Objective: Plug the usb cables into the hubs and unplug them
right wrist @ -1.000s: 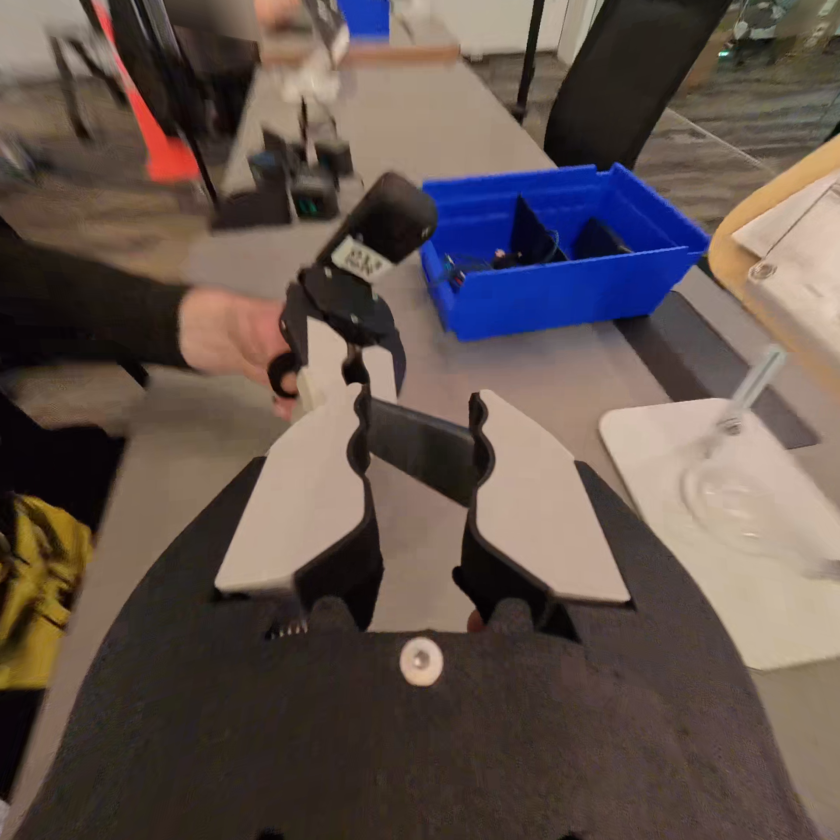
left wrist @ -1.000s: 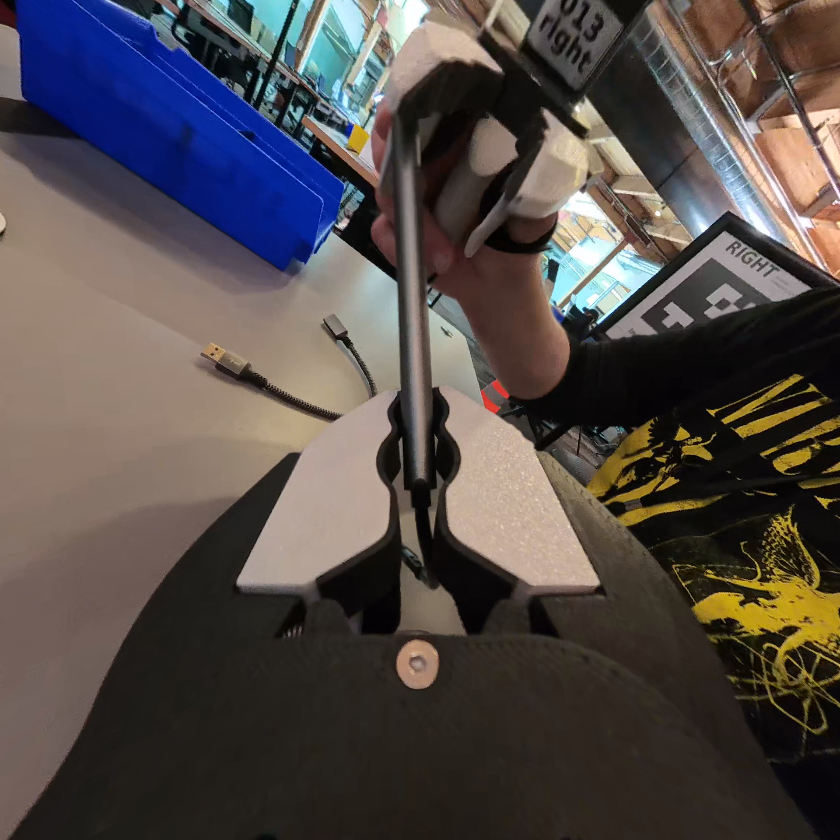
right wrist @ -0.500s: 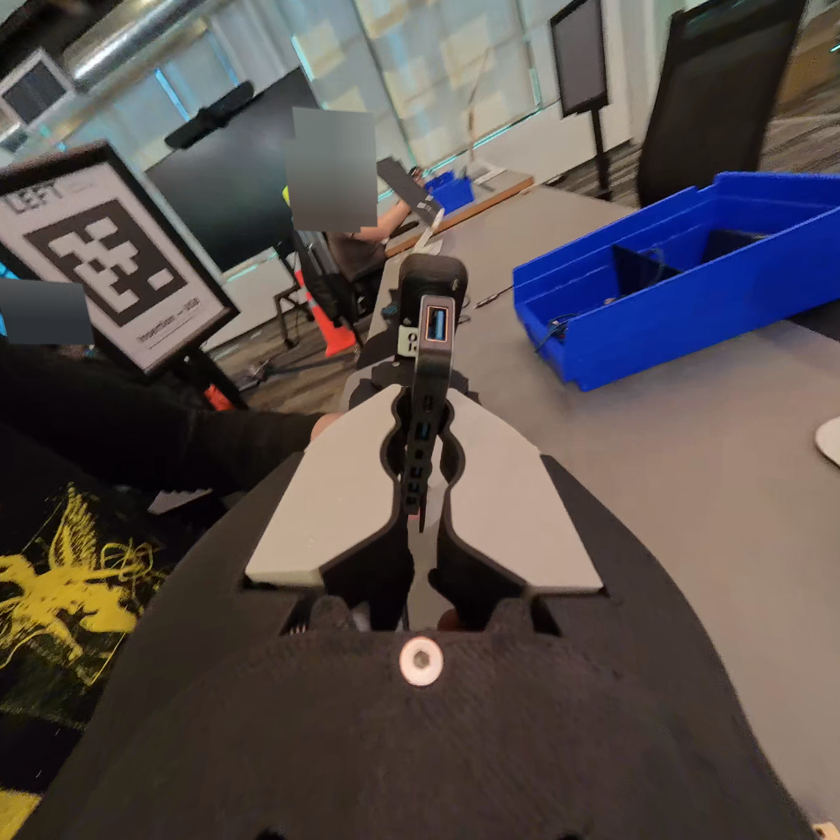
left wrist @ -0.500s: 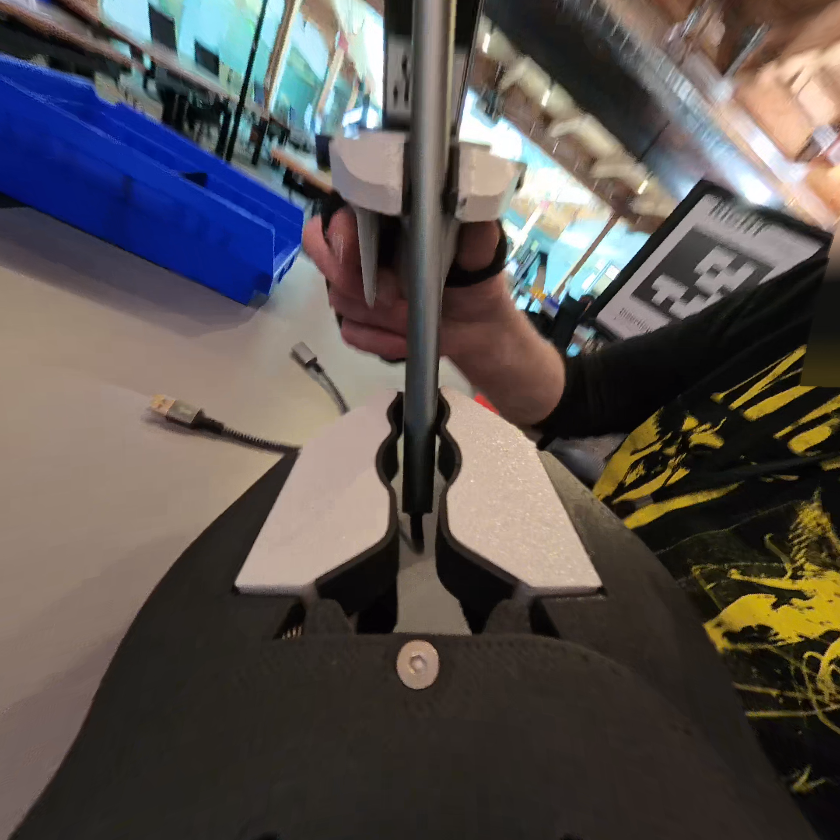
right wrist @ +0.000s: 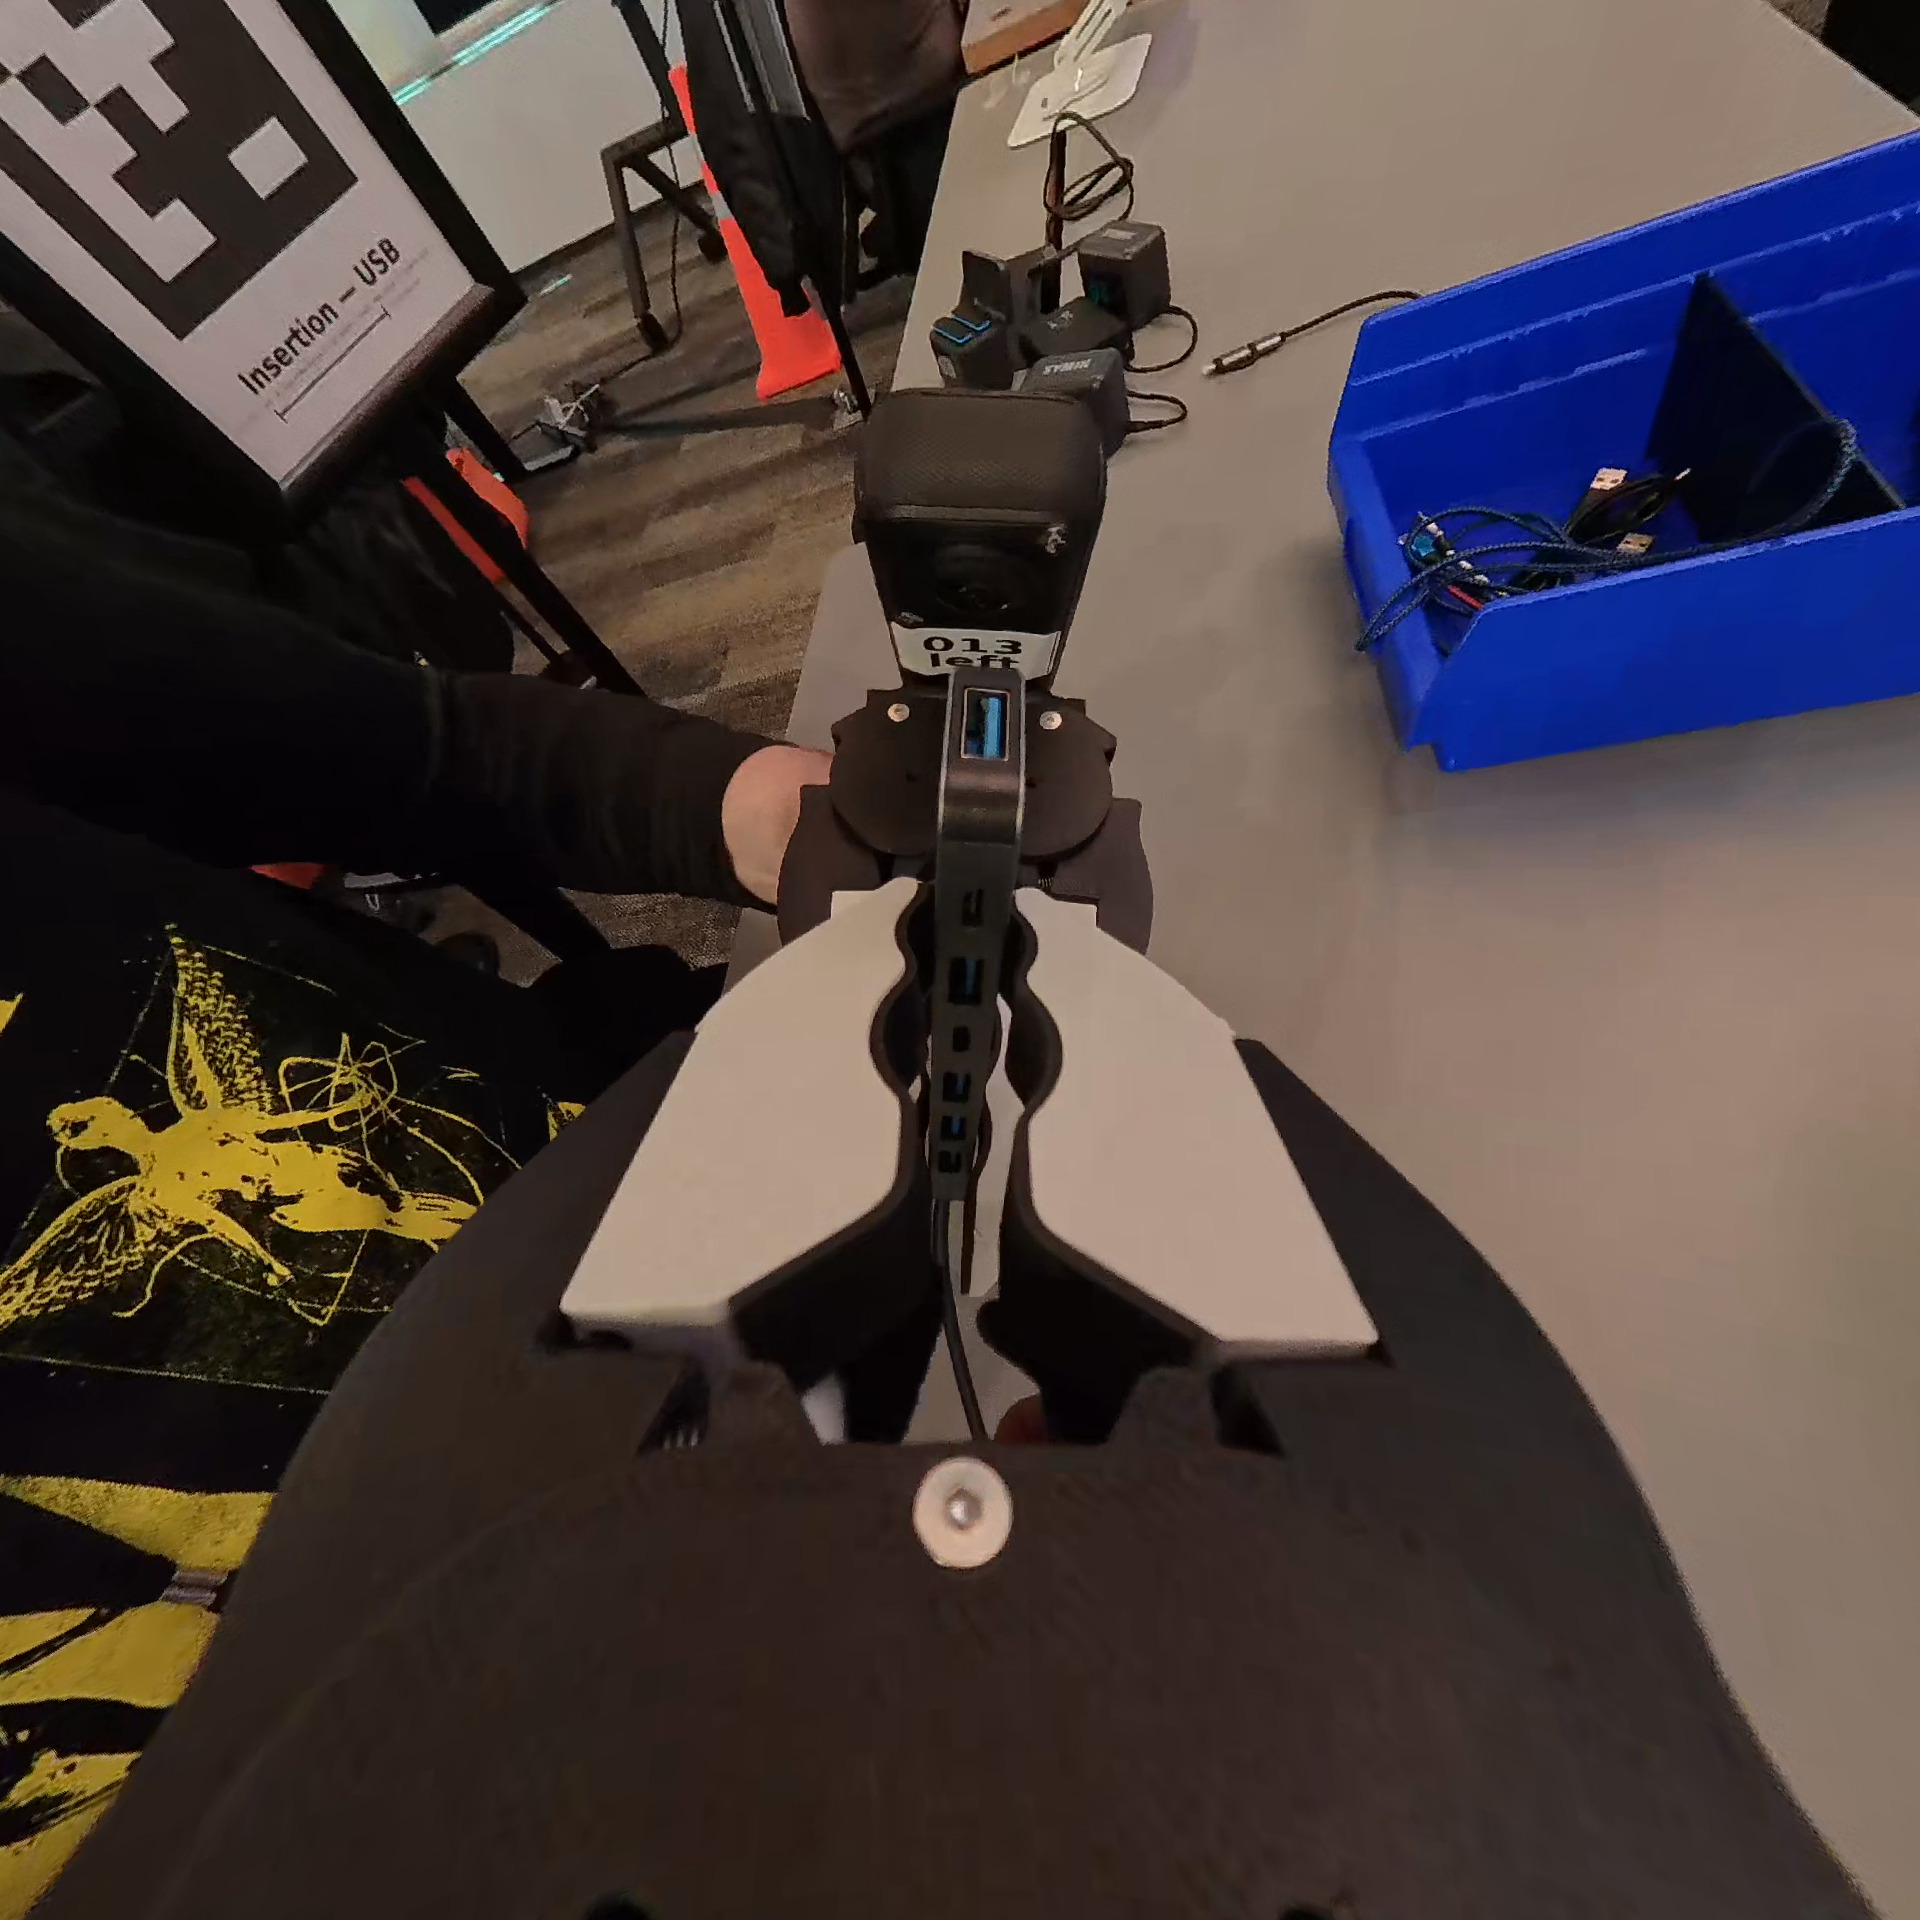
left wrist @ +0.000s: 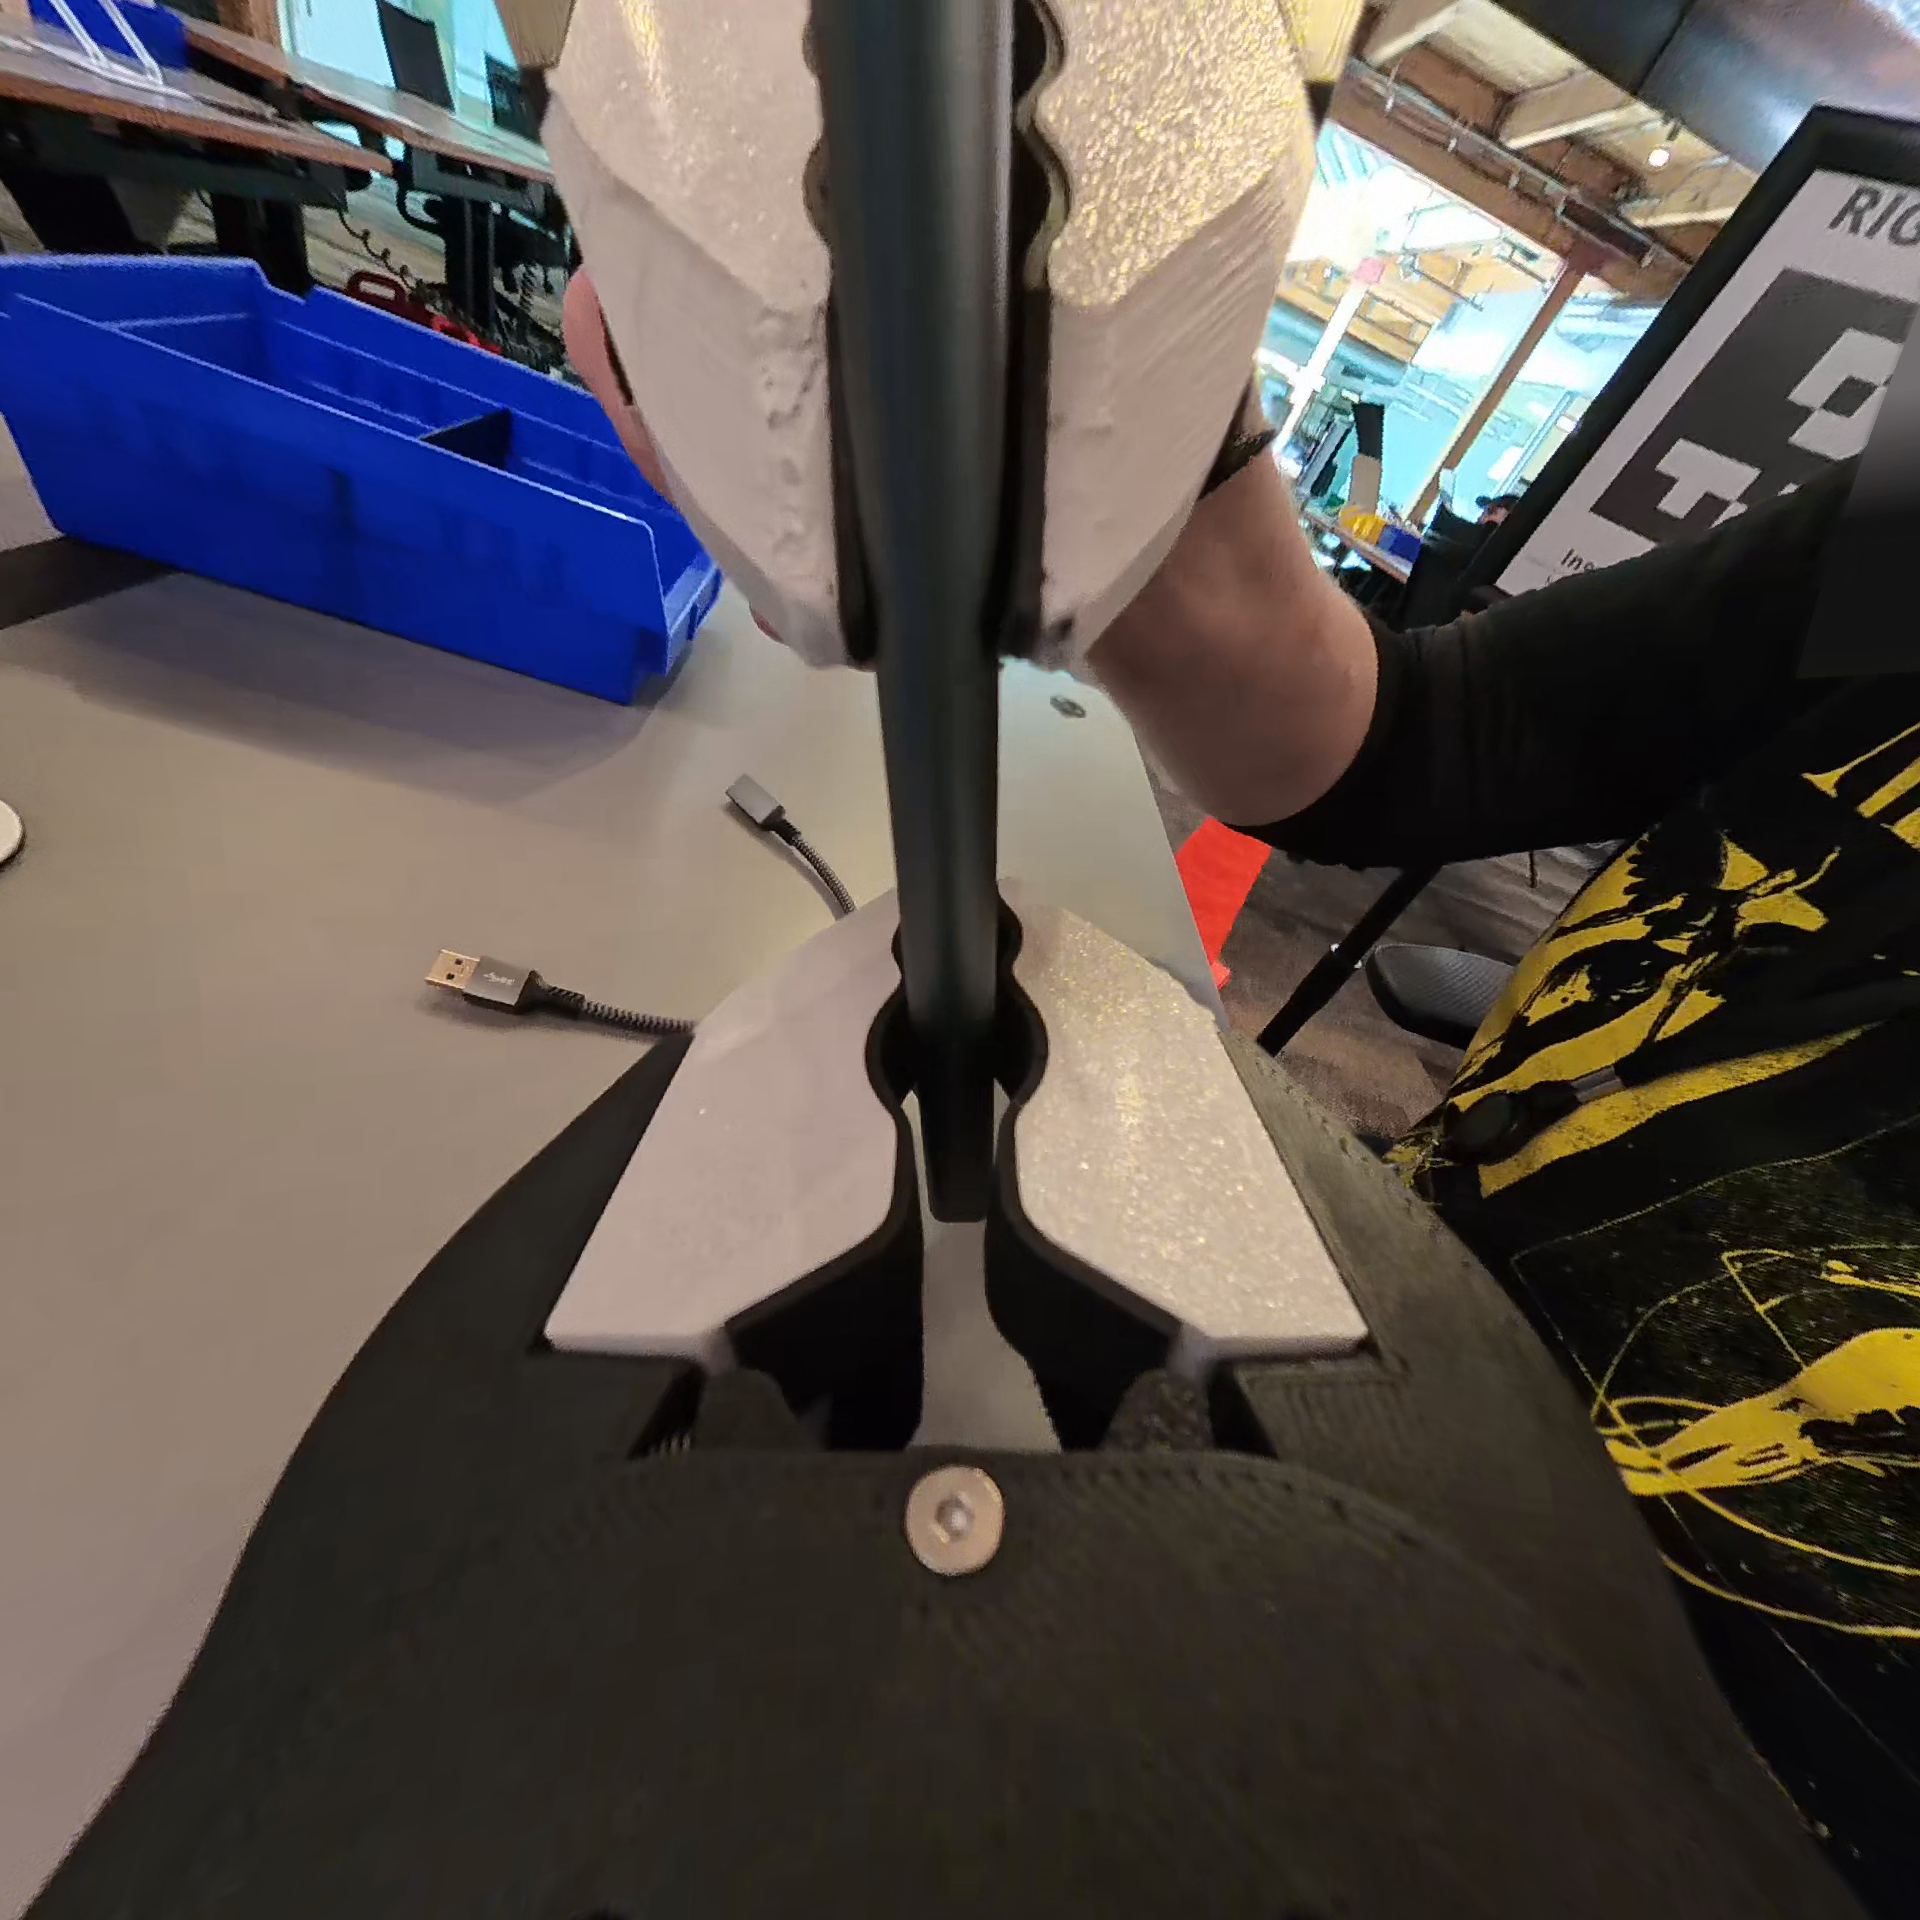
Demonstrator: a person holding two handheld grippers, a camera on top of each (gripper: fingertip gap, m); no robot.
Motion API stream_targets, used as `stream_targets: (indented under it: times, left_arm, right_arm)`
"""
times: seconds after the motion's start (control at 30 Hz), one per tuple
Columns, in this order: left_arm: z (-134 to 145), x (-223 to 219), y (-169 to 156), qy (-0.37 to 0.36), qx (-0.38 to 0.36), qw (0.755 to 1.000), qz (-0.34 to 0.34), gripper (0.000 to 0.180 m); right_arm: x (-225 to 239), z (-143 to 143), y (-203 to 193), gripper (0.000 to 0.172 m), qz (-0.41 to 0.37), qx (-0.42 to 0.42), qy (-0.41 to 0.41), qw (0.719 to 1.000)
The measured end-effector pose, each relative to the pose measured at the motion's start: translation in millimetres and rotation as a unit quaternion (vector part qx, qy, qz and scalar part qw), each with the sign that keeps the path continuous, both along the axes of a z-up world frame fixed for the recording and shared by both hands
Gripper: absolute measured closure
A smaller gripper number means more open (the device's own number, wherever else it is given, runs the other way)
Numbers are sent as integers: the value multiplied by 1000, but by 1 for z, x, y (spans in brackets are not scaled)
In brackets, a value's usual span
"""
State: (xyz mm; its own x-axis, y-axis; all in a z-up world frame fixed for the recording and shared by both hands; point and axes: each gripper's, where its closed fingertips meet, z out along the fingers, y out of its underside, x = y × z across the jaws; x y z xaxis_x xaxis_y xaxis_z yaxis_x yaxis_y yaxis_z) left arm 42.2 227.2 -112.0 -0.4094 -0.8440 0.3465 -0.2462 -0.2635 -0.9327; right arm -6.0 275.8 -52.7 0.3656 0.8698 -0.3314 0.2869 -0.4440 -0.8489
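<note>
A slim dark USB hub (left wrist: 935,779) is held at both ends above the grey table (left wrist: 208,1143). My left gripper (left wrist: 951,935) is shut on its near end. My right gripper (left wrist: 935,623) faces it from above and clamps the far end. In the right wrist view the hub (right wrist: 977,821) shows its row of ports and a blue port at the tip, and my right gripper (right wrist: 971,914) is shut on it, with the left gripper's body (right wrist: 894,790) just beyond. A braided USB cable lies on the table, with its USB-A plug (left wrist: 483,977) and its other plug (left wrist: 756,802) free.
A blue bin (right wrist: 1662,623) with loose cables stands on the table; it also shows in the left wrist view (left wrist: 343,499). Black chargers and cables (right wrist: 1039,312) sit at the table's far end. A marker board (right wrist: 208,208) and an orange cone (right wrist: 769,312) stand beside the table. Spacing between my two grippers at the tips: around 8 cm.
My right gripper, open around the hub a second ago, has shut on it. Both grippers have since turned and drawn closer together, with the hub still between them.
</note>
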Motion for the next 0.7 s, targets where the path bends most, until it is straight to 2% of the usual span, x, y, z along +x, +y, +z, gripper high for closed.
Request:
stream_targets:
  times: [0.1,0.2,0.23,0.33,0.47,0.5,0.53,0.57,0.63,0.7]
  left_arm:
    - [1,0,-1,-4,0,1000,-2,171]
    - [12,-1,5,-27,-3,1000,12,162]
    - [15,-3,5,-33,4,999,10,167]
    - [9,-3,6,-7,33,999,15,169]
    - [10,-4,11,-22,8,999,23,168]
    - [11,-5,14,-25,3,999,27,169]
    - [12,-7,17,-29,-4,999,27,169]
    - [14,-10,18,-37,-15,999,25,168]
    - [20,-16,23,-56,-31,998,25,169]
    - [20,-19,28,-59,-33,997,31,169]
  right_arm:
    - [0,0,-2,161,8,-1,-15,1000]
    - [0,-6,-5,162,19,-11,-34,999]
    - [0,-10,-6,162,22,-12,-42,999]
    - [-2,-14,-7,162,24,-11,-49,998]
    - [-2,-13,-3,162,10,-10,-40,999]
    - [0,-9,-2,153,6,-13,-31,999]
    - [4,-4,-1,136,-4,-13,-21,1000]
    - [12,2,0,130,-17,-6,-12,1000]
    - [38,5,3,133,-58,12,-18,998]
    - [72,-3,5,136,-113,10,-33,993]
